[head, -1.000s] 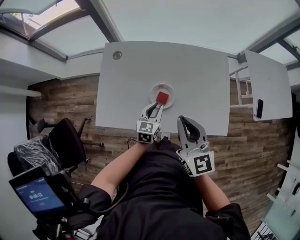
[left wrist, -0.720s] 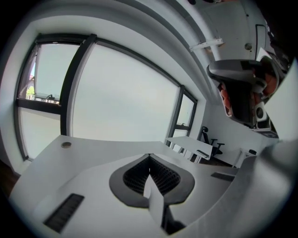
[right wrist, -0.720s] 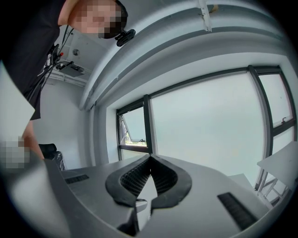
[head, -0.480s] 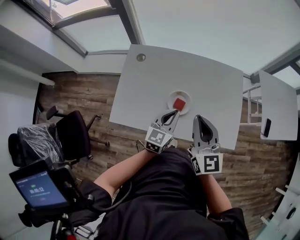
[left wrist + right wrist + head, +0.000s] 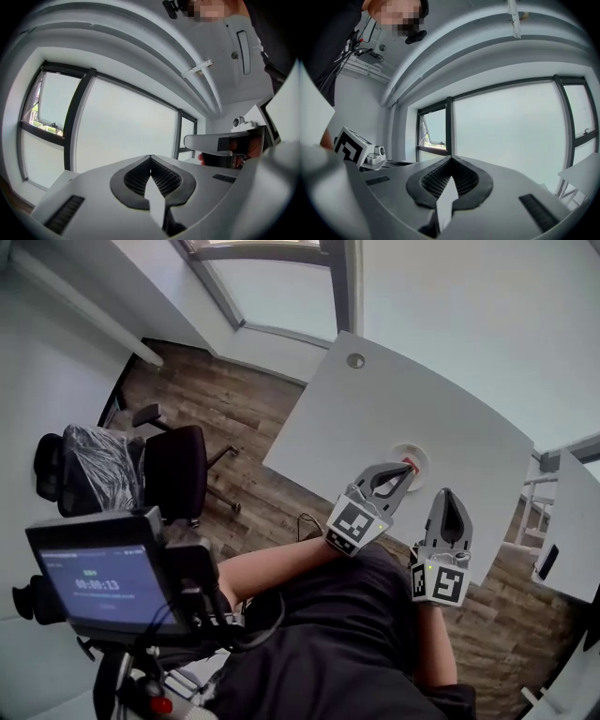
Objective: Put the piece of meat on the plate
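In the head view a red piece of meat (image 5: 411, 464) lies on a small white plate (image 5: 399, 452) near the front edge of the white table (image 5: 394, 399). My left gripper (image 5: 409, 470) hangs in front of the plate and hides part of it; it is shut and empty. To its right, my right gripper (image 5: 447, 495) is also shut with nothing in it. In the left gripper view the left gripper (image 5: 150, 157) faces windows and ceiling with its jaws together. The right gripper view shows the right gripper (image 5: 450, 158) likewise, jaws together.
A black office chair (image 5: 174, 471) stands on the wood floor left of the table. A device with a lit screen (image 5: 94, 581) sits on a stand at lower left. A second white table (image 5: 567, 521) at the right carries a dark phone (image 5: 547, 562).
The left gripper's jaws have come together and it has lifted up off the plate, leaving the meat there. The head view has swung round. The right gripper has stayed put.
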A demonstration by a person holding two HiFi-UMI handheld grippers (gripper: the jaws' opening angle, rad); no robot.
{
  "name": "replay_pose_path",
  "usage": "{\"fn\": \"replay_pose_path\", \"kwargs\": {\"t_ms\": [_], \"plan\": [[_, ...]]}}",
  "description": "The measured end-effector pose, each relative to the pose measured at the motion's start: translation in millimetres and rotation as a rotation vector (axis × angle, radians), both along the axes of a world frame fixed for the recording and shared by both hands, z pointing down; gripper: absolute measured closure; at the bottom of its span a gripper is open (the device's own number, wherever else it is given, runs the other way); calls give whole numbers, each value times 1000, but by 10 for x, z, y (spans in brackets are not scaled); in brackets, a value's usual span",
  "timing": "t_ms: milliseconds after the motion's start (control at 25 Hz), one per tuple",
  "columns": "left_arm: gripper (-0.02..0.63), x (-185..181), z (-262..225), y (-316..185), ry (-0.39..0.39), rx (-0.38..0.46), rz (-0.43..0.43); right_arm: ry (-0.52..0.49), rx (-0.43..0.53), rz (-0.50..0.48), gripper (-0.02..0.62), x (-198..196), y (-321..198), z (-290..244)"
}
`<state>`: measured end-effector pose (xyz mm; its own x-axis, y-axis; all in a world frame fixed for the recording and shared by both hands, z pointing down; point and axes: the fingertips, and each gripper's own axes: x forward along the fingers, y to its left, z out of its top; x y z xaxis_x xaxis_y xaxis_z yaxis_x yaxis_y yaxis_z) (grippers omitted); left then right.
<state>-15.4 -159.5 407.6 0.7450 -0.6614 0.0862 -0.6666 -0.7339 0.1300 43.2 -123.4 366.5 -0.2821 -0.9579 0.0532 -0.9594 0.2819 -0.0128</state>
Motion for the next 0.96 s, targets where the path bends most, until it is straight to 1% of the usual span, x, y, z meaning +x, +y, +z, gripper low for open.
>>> {"fn": "replay_pose_path", "kwargs": {"t_ms": [160,280,400,480,600,680,840,960], "plan": [[600,-16,-106,46,-6,47,7,0,3,-3,591,-53,-17,-32],[600,-56,-148,47,-5,57,-1,0,-3,-1,591,-74,-32,-16],[600,-58,-152,17,-30,40,-2,-1,-4,-5,591,-75,-59,-5],[601,1,-178,31,-10,31,4,3,-3,0,591,-43,-43,-3],[600,56,-152,57,14,58,4,-5,-11,12,591,5,-32,33],[600,55,-117,61,24,51,-1,-13,-15,18,591,17,-43,58],[600,31,-136,86,-6,31,8,-15,-18,12,591,7,-47,93],[601,3,-165,75,-20,26,-3,-16,-18,0,591,-15,-60,111]]}}
